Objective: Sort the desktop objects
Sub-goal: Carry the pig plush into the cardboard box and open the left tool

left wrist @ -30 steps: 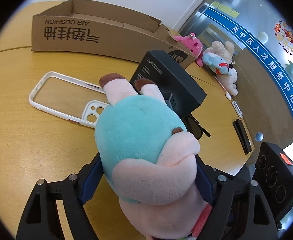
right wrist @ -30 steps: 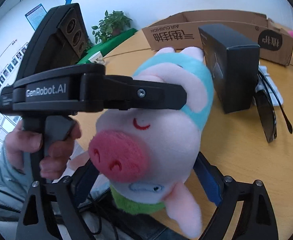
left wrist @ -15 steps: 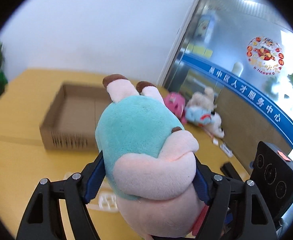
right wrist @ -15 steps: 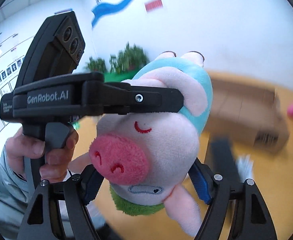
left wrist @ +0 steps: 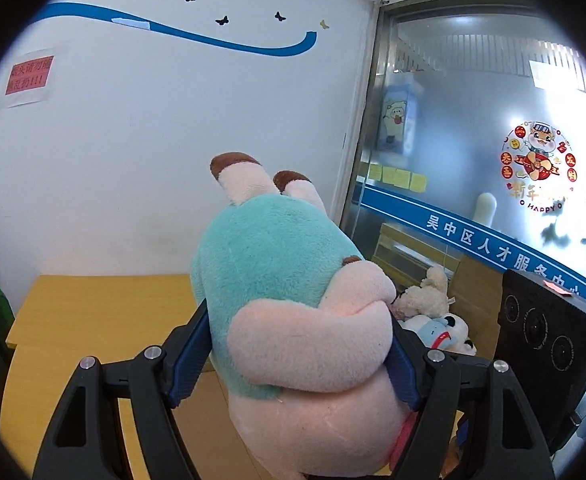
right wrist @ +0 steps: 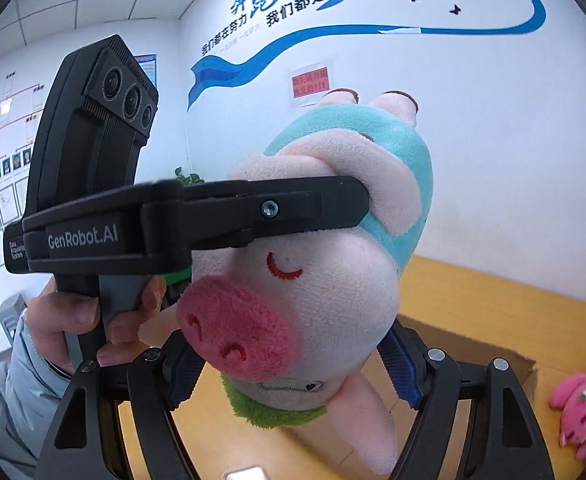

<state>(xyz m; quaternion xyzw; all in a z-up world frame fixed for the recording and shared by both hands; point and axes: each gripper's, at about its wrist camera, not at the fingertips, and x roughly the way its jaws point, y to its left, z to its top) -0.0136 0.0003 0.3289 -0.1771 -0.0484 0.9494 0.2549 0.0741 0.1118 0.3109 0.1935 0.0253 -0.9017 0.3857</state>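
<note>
Both hand-held grippers clamp the same soft pink pig plush in a teal suit with brown-tipped feet (left wrist: pixel 293 320). The left hand-held gripper (left wrist: pixel 297 360) has its blue pads pressed into the body at the arm line, seen from the pig's back. The right hand-held gripper (right wrist: pixel 289 364) pinches the head just under the pink snout, face toward its camera. Neither is loose; the plush bulges around the pads.

Two-point hold makes sense: the toy is floppy and bulky, so a single pinch would let it sag or swing.

The pig is up in the air, feet up and head down, well clear of the yellow wooden surface (left wrist: pixel 93 312). The brown cardboard box (right wrist: pixel 473 344) sits below and behind it, likely the drop target. The other plush toys, a cream one (left wrist: pixel 429 296) and a pink one (right wrist: pixel 585 396), lie off to the side, so sorting looks only partly done.
</note>
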